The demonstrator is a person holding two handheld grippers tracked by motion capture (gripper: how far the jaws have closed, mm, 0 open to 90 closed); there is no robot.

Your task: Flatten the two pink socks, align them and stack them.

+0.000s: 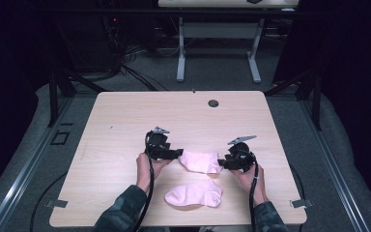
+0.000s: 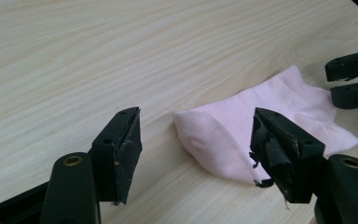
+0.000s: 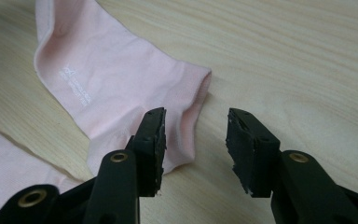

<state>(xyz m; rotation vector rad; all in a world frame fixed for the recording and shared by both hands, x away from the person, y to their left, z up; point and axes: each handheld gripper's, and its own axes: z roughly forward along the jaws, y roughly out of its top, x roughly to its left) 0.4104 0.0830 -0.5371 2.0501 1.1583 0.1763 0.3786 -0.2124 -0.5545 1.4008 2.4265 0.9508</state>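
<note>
Pink knit, the far sock (image 1: 200,161) lies flat just below the middle of the high view, between the left gripper (image 1: 178,153) and the right gripper (image 1: 221,162), each at one end with its jaws apart and nothing held; a second pink sock (image 1: 194,195) lies nearer the person, at lower centre. My worry is that either claw, closing this low, pinches only the top layer or scrapes the wood, so the thin fabric bunches or slides instead of lifting evenly. Around them spreads a pale wooden table (image 1: 125,121) with a cable hole (image 1: 213,103), then grey carpet, black frames and a white desk at the top of the frame.
</note>
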